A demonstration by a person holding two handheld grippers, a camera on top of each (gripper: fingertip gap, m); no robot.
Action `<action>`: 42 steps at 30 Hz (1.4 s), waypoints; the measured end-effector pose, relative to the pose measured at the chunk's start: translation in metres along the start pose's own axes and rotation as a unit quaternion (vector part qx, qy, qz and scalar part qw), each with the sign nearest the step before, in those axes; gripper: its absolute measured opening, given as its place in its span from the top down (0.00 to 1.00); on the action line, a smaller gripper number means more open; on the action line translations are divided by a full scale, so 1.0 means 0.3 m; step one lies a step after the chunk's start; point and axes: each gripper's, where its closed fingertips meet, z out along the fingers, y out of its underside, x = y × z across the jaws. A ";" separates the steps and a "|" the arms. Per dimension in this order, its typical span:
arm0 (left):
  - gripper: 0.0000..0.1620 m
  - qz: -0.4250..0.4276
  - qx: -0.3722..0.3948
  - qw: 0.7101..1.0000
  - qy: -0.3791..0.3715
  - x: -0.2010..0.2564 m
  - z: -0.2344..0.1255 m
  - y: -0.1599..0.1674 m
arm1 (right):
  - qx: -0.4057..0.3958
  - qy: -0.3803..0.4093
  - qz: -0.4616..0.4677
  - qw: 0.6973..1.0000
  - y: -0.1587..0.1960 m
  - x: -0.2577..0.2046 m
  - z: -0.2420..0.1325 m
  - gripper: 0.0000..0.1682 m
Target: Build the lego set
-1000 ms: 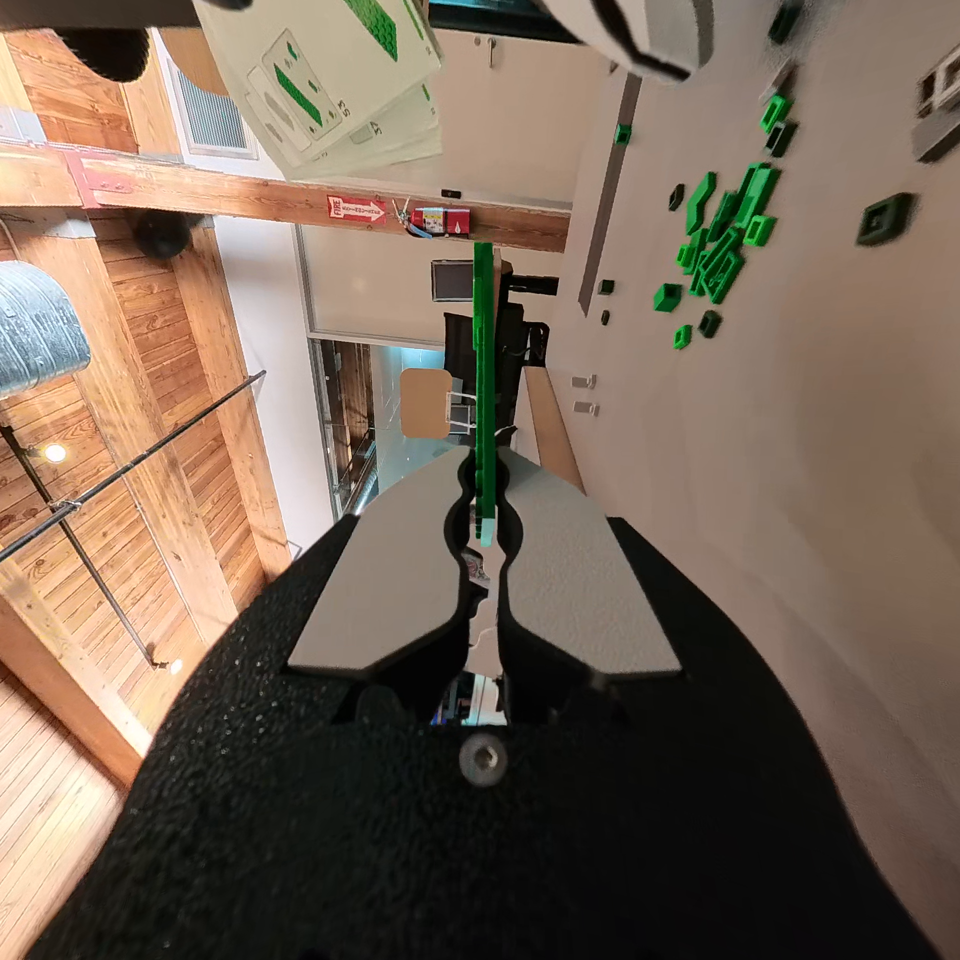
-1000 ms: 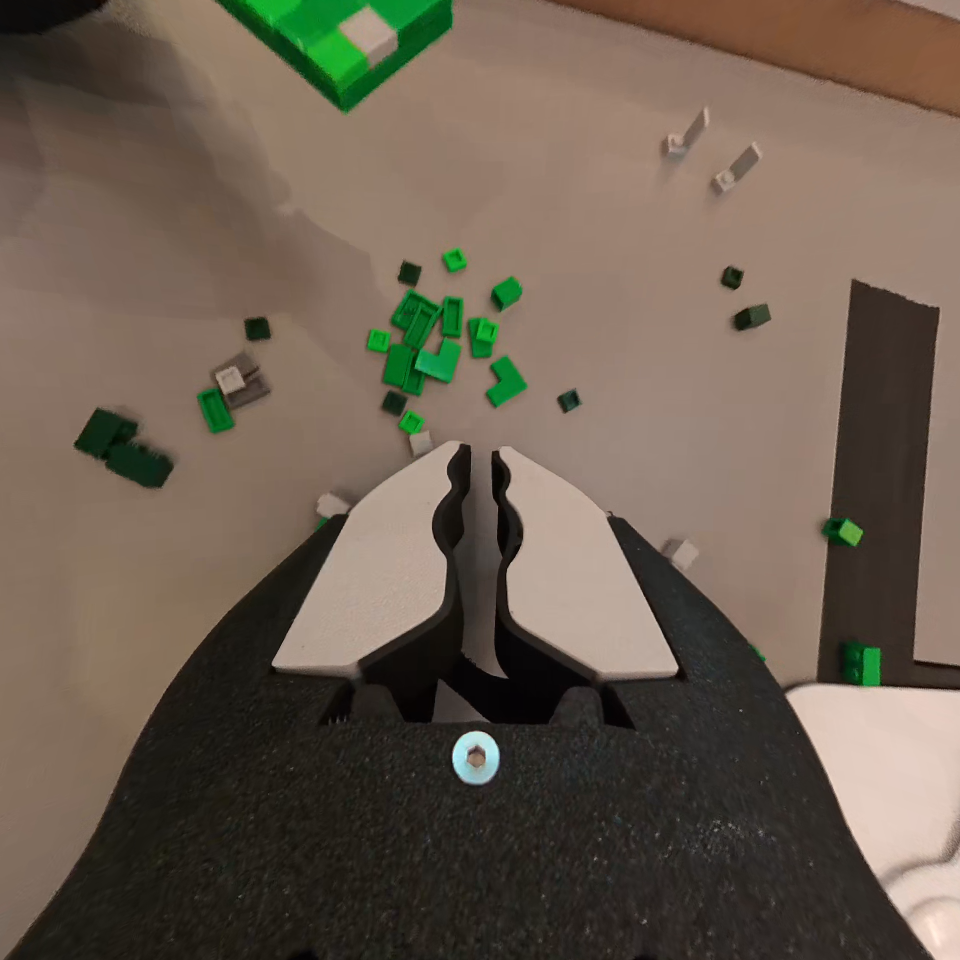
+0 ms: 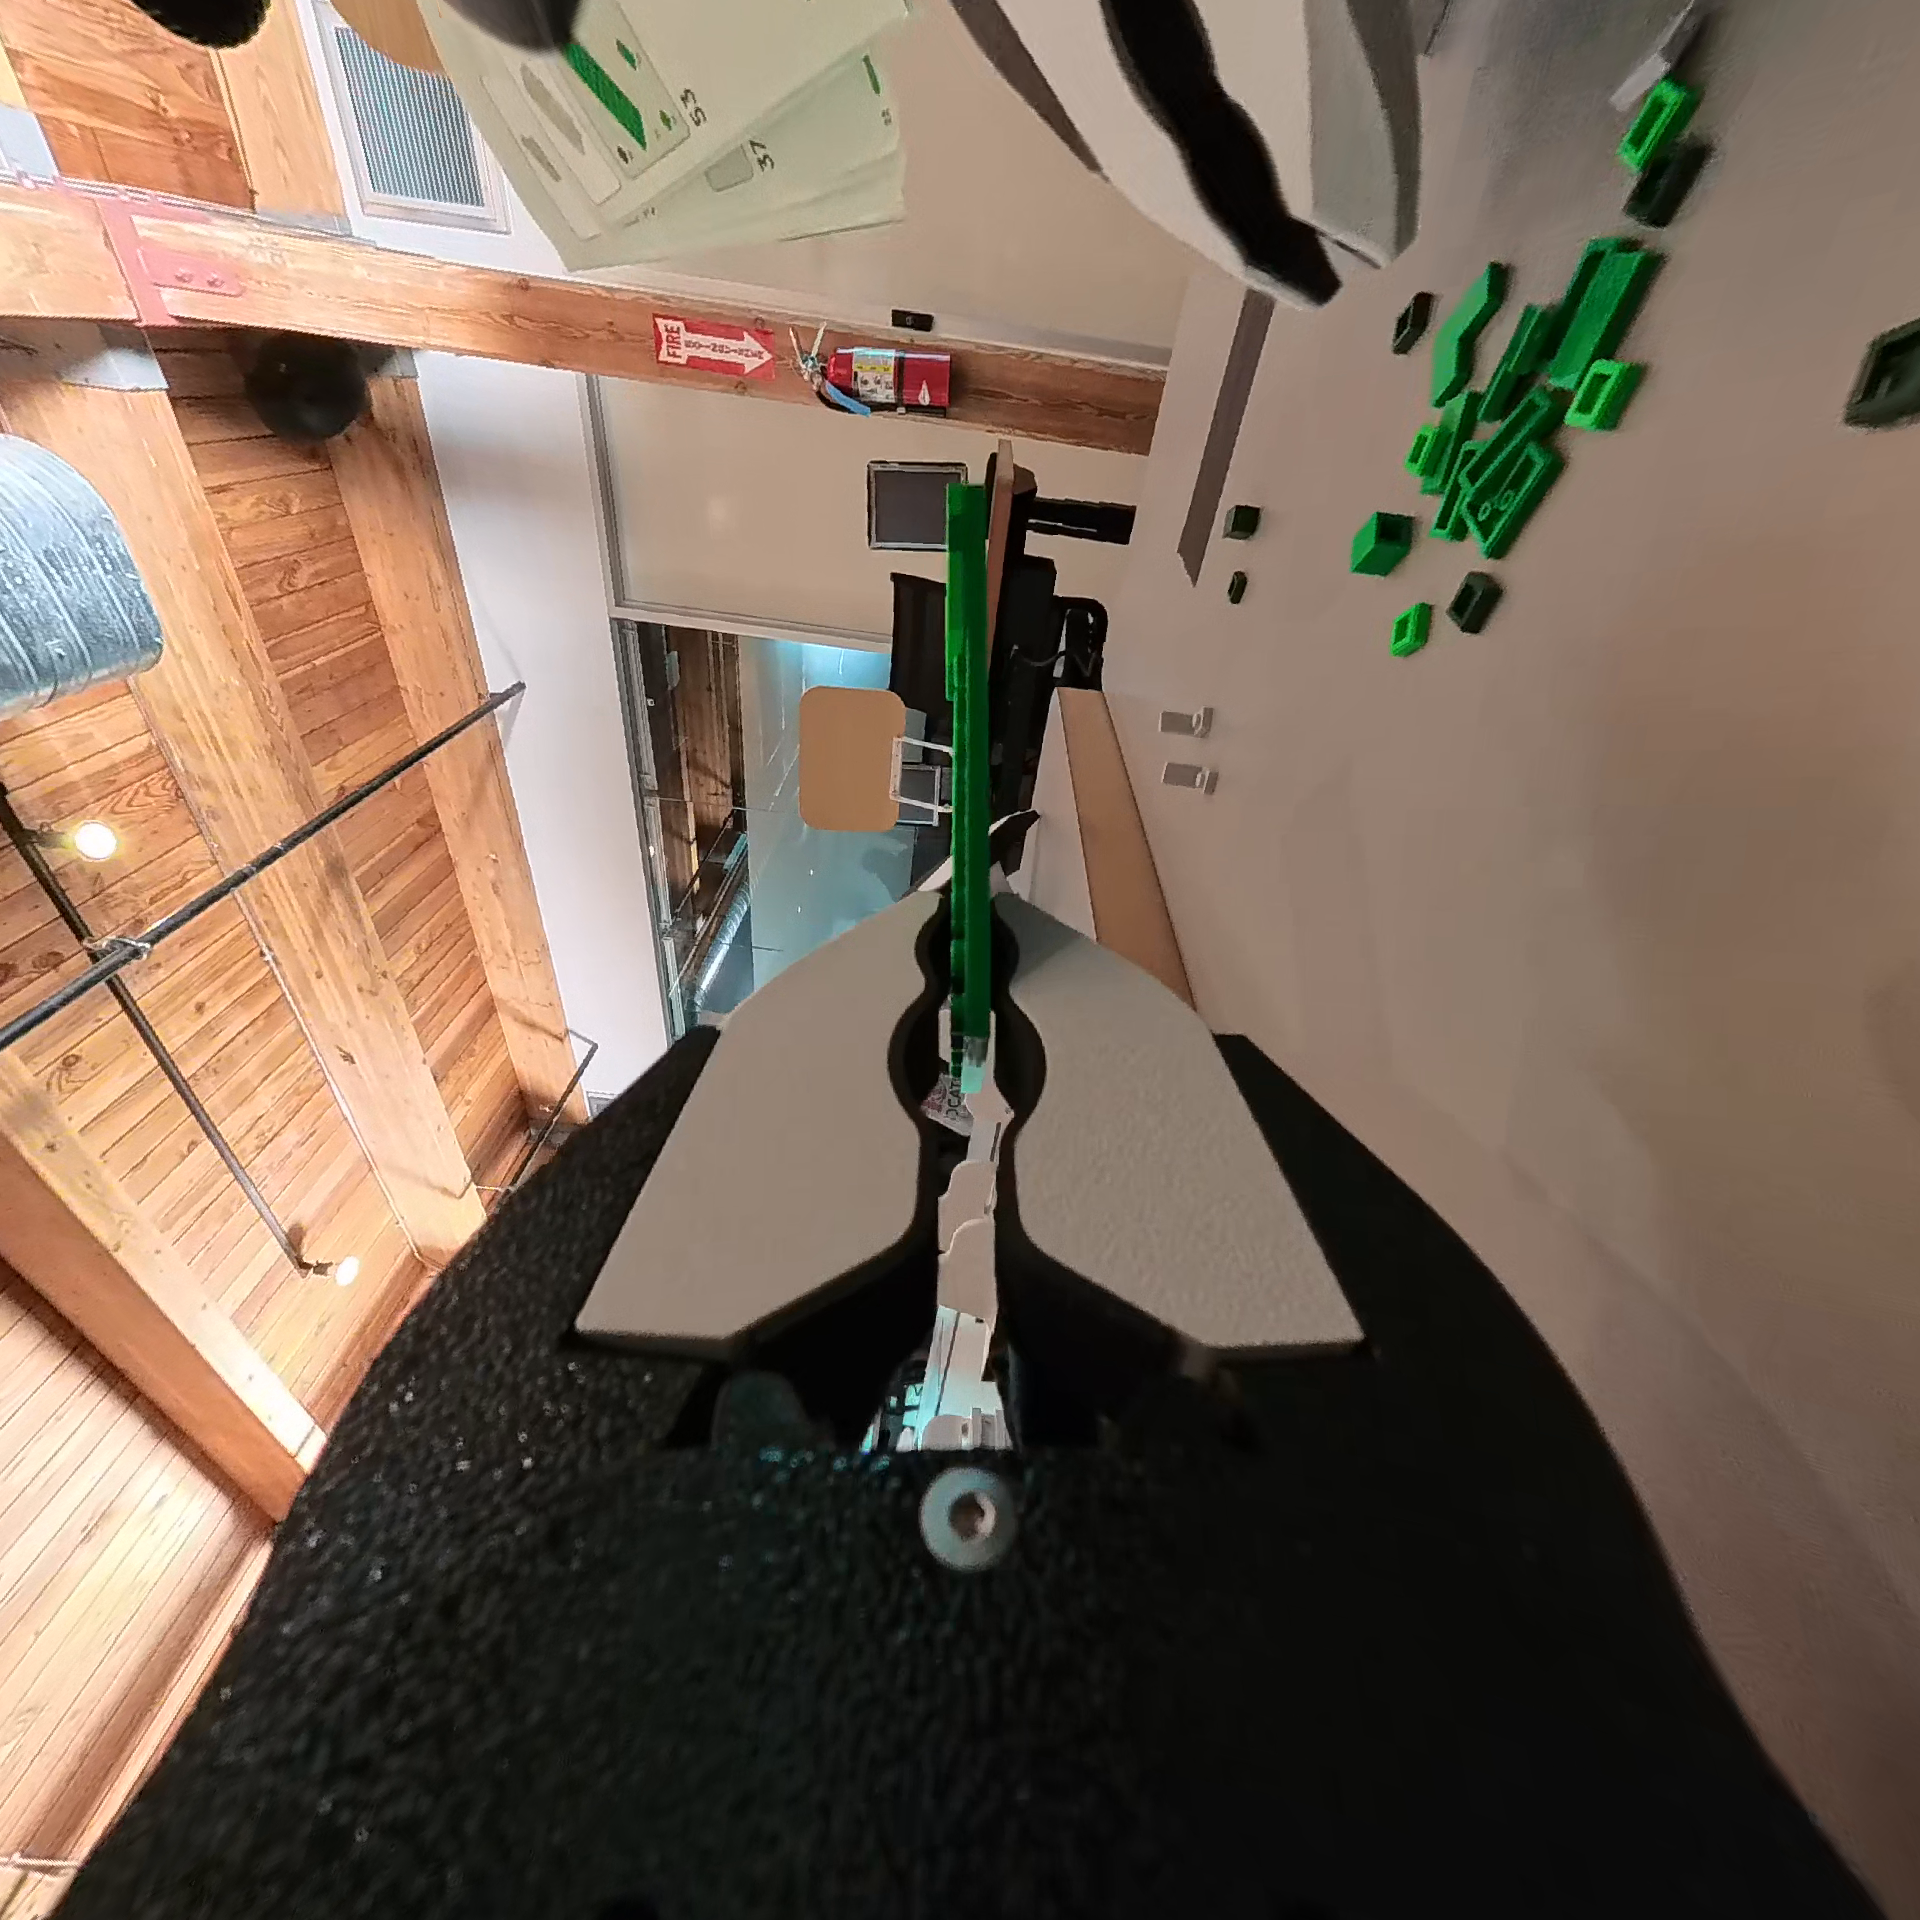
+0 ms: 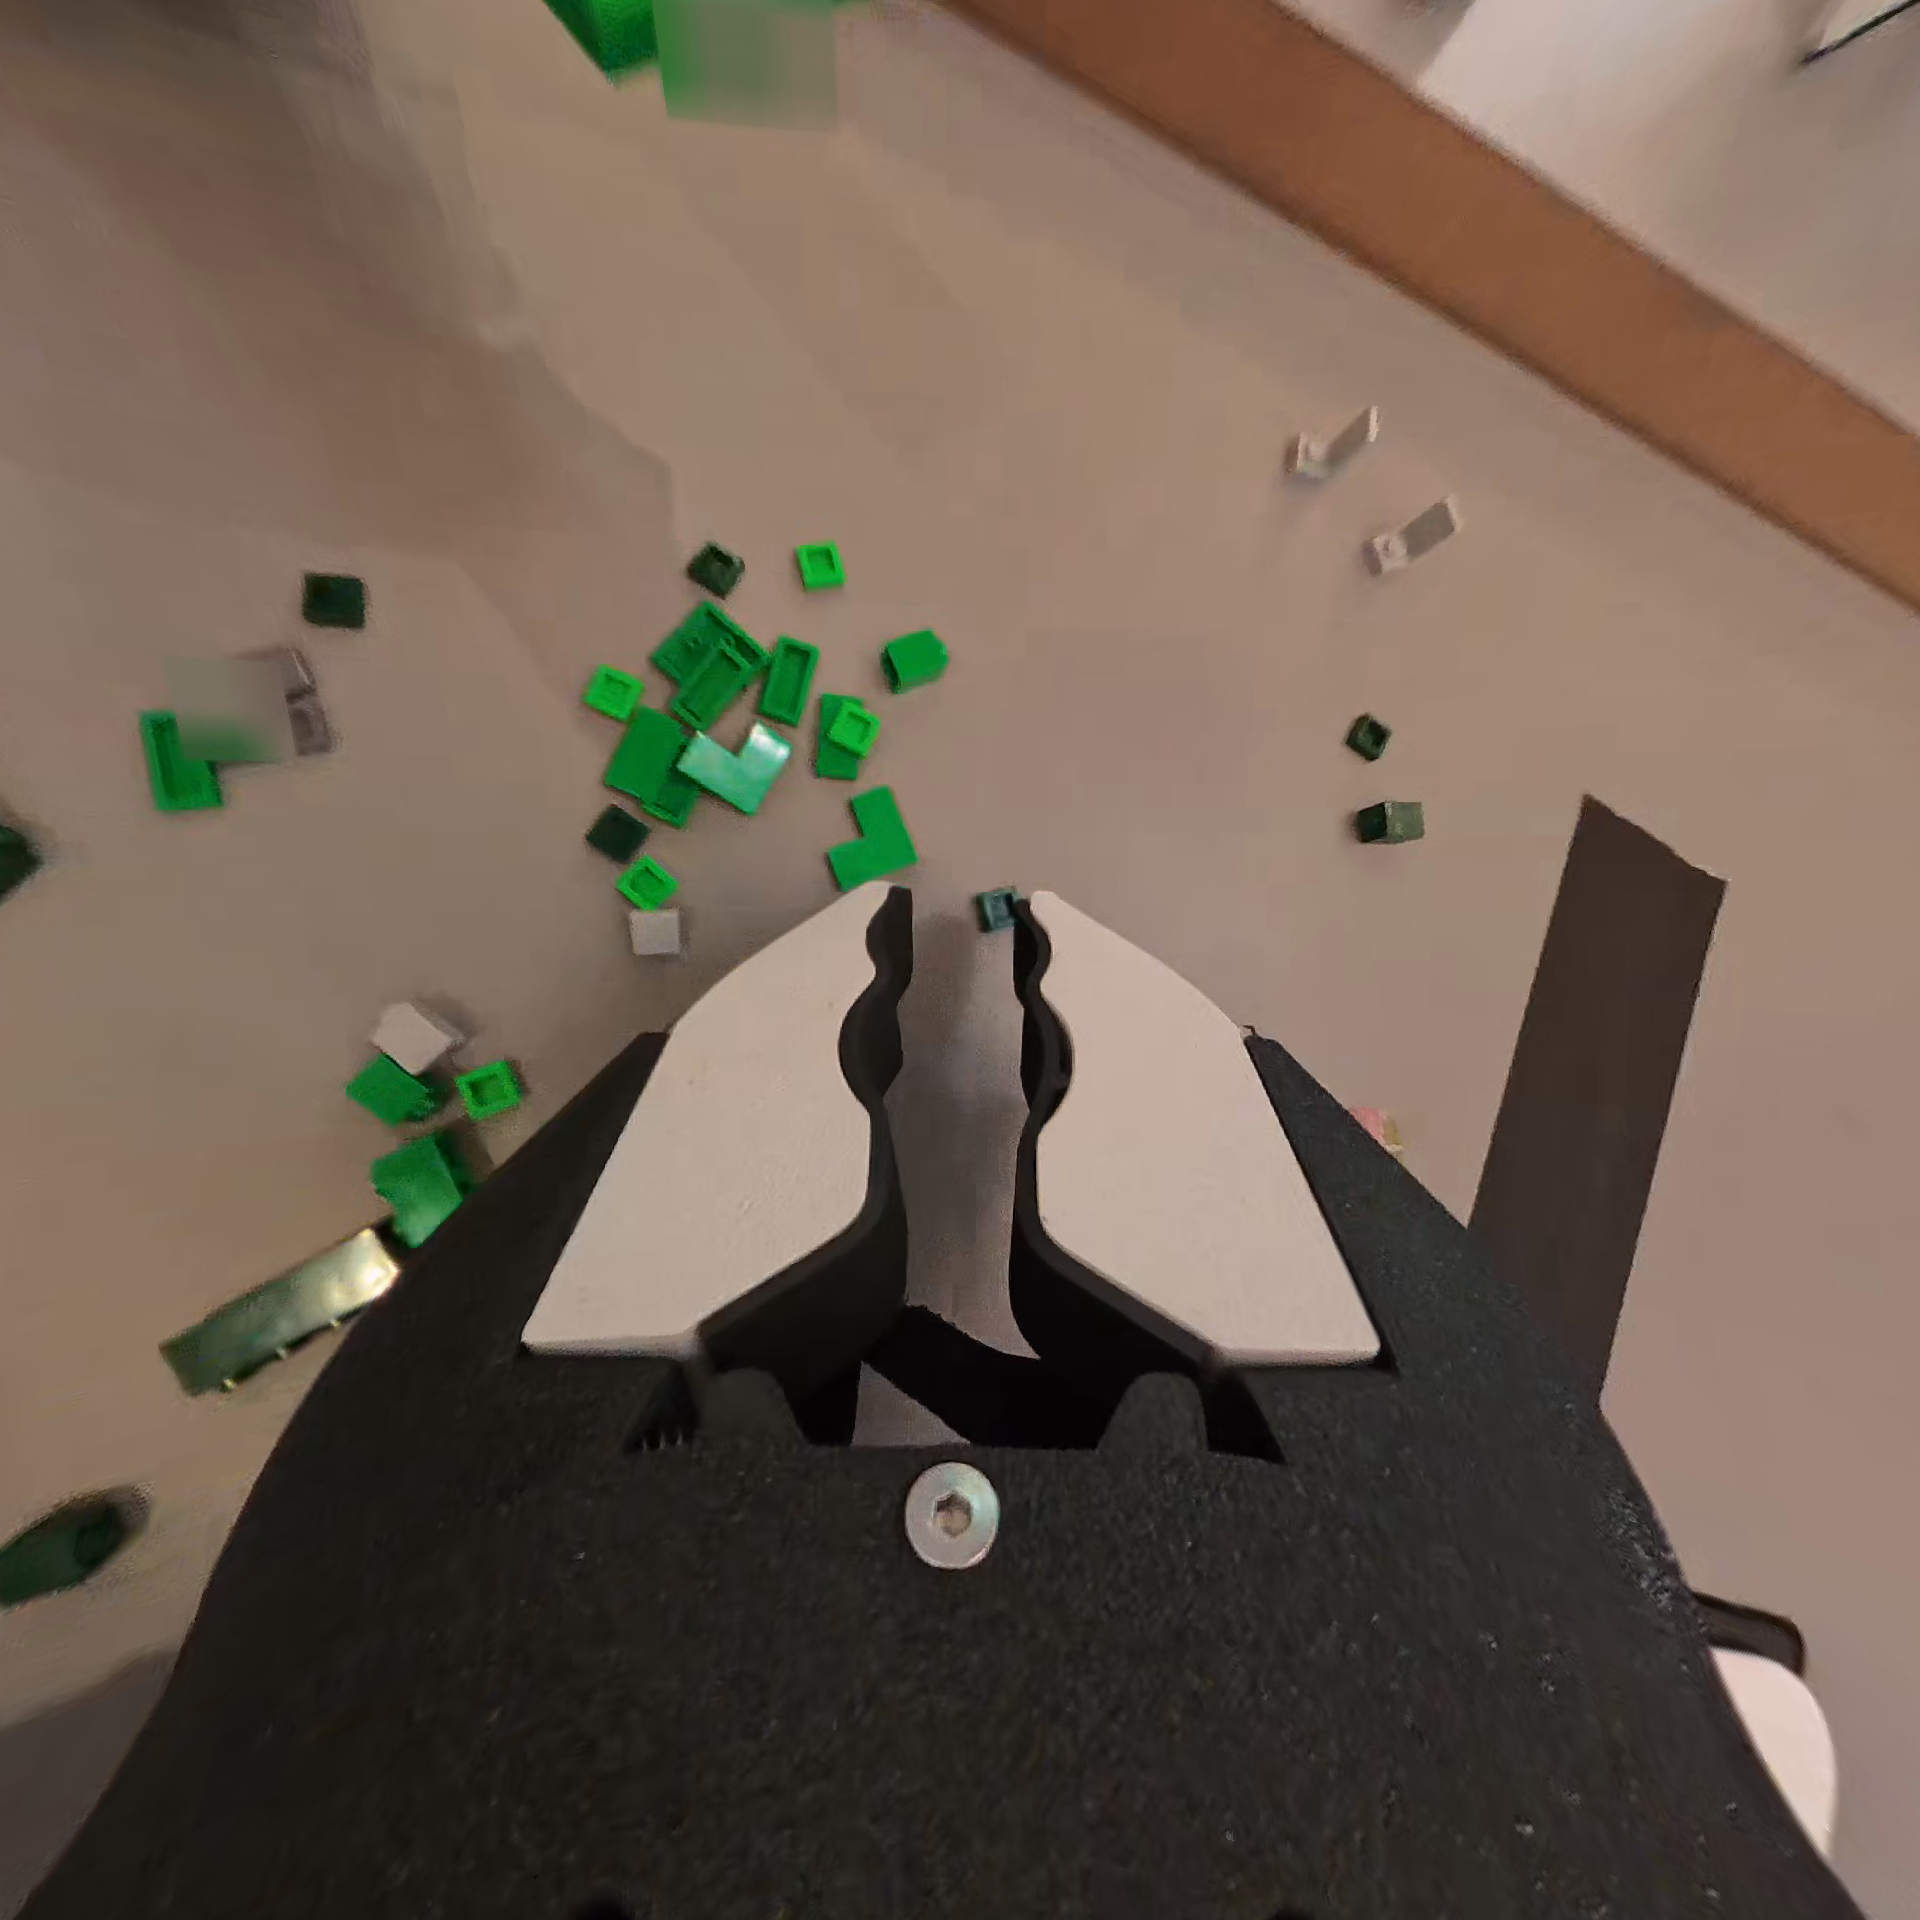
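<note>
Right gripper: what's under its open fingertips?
Bare table shows between the right gripper fingertips, with a small dark green piece by the tip; anything beneath the black body is hidden.

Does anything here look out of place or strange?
Nothing looks damaged. The loose green pieces lie scattered on the table, several upside down, normal for building. The left tongs grip the green plate edge-on.
</note>
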 end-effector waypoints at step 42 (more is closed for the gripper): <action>0.97 0.000 0.046 0.999 0.020 0.027 -0.006 -0.084 | -0.616 -0.165 0.064 0.767 0.628 -0.623 -0.697 0.96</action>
